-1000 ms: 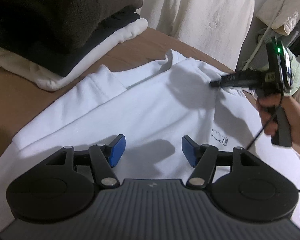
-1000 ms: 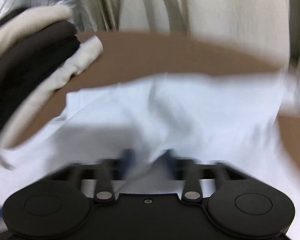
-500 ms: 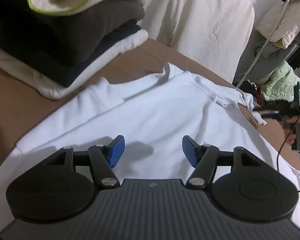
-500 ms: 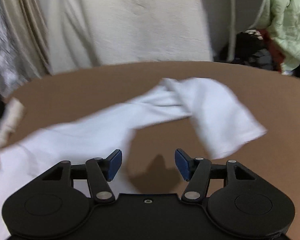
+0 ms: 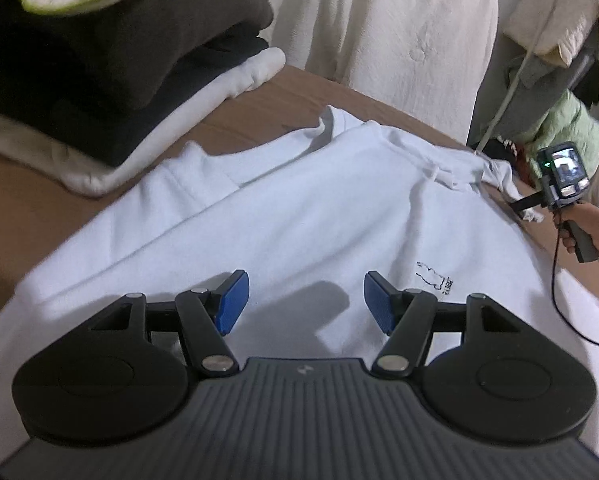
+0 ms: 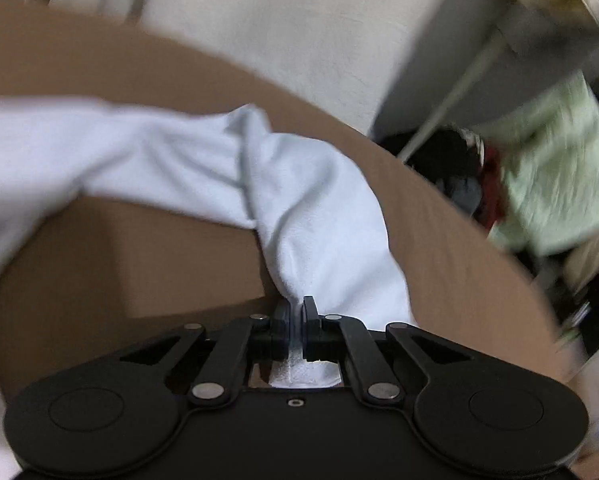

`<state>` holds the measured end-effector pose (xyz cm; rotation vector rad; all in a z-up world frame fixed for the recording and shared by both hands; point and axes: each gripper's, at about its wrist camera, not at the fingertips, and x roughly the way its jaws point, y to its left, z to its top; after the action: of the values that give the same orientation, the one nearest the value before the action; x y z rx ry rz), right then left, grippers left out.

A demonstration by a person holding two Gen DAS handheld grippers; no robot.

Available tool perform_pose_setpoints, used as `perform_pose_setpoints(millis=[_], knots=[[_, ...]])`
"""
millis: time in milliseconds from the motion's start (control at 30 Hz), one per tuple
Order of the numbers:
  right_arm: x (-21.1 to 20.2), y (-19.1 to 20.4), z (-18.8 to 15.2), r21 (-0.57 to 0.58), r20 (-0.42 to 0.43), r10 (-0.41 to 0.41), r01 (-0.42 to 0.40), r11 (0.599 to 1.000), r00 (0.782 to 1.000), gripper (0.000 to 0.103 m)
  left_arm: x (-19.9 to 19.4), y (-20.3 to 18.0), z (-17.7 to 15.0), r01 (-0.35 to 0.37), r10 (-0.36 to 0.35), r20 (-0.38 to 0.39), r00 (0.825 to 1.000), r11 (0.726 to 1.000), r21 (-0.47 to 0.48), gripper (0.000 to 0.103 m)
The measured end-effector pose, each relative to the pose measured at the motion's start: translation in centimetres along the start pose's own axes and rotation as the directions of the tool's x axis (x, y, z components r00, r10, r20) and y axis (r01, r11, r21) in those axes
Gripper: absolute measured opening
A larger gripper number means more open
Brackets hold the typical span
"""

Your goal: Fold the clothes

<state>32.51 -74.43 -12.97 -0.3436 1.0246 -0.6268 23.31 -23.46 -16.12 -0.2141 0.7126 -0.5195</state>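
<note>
A: Sweatshirt (image 5: 299, 216), white: lay flat across frame centre on brown table (image 5: 27, 184). Left gripper (image 5: 305, 300): jaws apart, empty.

B: Right gripper (image 6: 296, 322): clamped on sleeve (image 6: 323, 216), lower centre. Advice was a taut, low carry inward.

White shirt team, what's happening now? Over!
Right tongs shut on white shirt sleeve. Left tongs open above its body. Folded pile sits beside, clear.
</note>
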Motion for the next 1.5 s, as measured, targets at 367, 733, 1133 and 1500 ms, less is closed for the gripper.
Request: perform_pose_setpoints(millis=[367, 733, 1133, 1500], knots=[[-20.7, -1.0, 5.1, 0.244, 0.404, 0.554, -0.669, 0.702, 0.728, 0.006, -1.4, -0.7, -0.3, 0.017, -0.020, 0.100, 0.995, 0.999, 0.029, 0.063], [-35.7, 8.5, -1.0, 0.034, 0.550, 0.770, -0.930, 0.365, 0.323, 0.006, -10.4, 2.9, 3.0, 0.143, -0.116, 0.169, 0.979, 0.977, -0.158, 0.067], [-31.8, 19.6, -15.4, 0.330, 0.410, 0.822, -0.904, 0.272, 0.397, 0.014, -7.2, 8.5, -2.5, 0.279, -0.293, 0.077, 0.953, 0.747, -0.604, 0.078], [-29.2, 18.6, -20.3, 0.472, 0.376, 0.849, -0.865, 0.169, 0.371, 0.052, -6.2, 5.5, -2.1, 0.131, -0.177, -0.102, 0.979, 0.927, -0.351, 0.086]])
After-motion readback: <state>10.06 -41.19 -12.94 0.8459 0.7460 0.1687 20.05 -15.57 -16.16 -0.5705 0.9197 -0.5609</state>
